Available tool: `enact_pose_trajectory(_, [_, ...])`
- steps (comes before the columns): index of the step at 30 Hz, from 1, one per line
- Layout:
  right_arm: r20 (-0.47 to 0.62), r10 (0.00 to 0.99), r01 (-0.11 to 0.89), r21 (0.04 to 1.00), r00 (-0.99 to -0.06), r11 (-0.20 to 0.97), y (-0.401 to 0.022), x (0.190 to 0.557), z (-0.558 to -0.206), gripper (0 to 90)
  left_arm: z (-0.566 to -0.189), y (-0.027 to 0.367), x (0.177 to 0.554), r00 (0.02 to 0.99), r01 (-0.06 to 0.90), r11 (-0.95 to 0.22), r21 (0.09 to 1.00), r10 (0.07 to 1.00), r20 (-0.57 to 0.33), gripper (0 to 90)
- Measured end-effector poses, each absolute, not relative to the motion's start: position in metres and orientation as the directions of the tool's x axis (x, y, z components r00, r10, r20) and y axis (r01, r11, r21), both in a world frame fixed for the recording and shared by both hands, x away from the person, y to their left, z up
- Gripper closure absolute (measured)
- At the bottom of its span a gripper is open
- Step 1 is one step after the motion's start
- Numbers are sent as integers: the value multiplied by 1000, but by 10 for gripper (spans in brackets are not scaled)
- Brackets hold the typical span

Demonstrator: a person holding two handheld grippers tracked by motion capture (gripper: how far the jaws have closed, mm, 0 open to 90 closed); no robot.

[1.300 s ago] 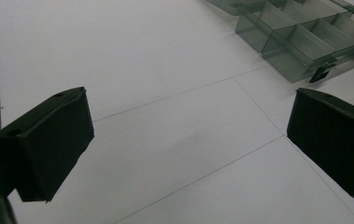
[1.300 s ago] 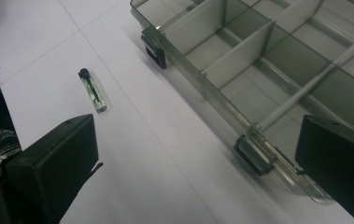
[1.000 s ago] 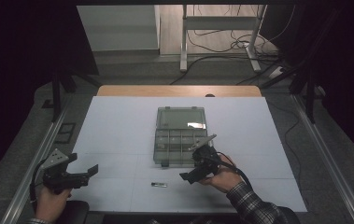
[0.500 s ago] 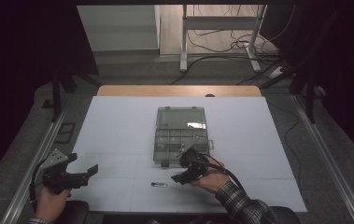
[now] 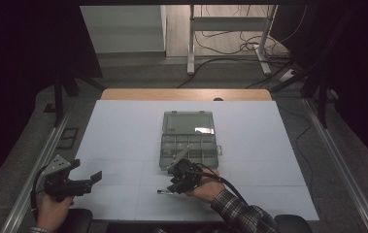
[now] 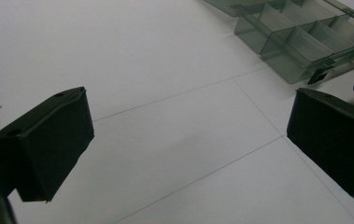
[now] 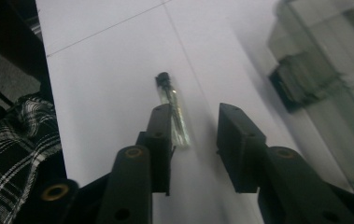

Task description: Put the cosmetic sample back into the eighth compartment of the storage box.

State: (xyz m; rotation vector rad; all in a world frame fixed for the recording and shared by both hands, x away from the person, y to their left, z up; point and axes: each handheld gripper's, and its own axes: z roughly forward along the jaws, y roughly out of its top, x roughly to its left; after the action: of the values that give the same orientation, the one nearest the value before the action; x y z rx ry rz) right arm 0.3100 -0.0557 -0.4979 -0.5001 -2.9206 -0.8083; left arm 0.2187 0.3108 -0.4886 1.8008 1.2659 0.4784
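The right gripper (image 7: 194, 140), fingers parted, straddles a small clear glass vial with a black cap (image 7: 173, 112) lying on the white desk (image 5: 123, 136). Just beyond stands an open smoky-grey plastic compartment box (image 5: 190, 141). The left gripper (image 5: 82, 180), fingers wide apart, holds nothing

Three cameras: one fixed overhead, one riding on each gripper.

The high view looks forward and down from the person's side, taking in the whole white bench (image 5: 123, 131), the floor beyond it and both forearms at the bottom edge. The left gripper view sits low and close over the bench (image 6: 165, 93), facing along its own two black fingers (image 6: 48, 144) toward the compartment box (image 6: 300, 39) at upper right, which the high view shows mid-bench (image 5: 189, 141). The right gripper view hangs very near the surface, looking past its fingers (image 7: 160, 140) at a small glass vial (image 7: 173, 112); the high view shares that vial (image 5: 164, 191), and the box's blurred edge (image 7: 324, 70) appears at right.
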Motion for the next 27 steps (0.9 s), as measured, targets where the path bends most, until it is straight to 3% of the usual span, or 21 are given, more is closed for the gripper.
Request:
enact_pose_trajectory(13, [91,242,256,458,-966,851,-35,303,-514,807,-489,311,219,414,567,-113,816,896,-164,11])
enact_pose_trajectory(27, [97,279,291,466,-955,836,-40,304,-508,809,-489,313,219,413,569,-101,816,893,-177,12])
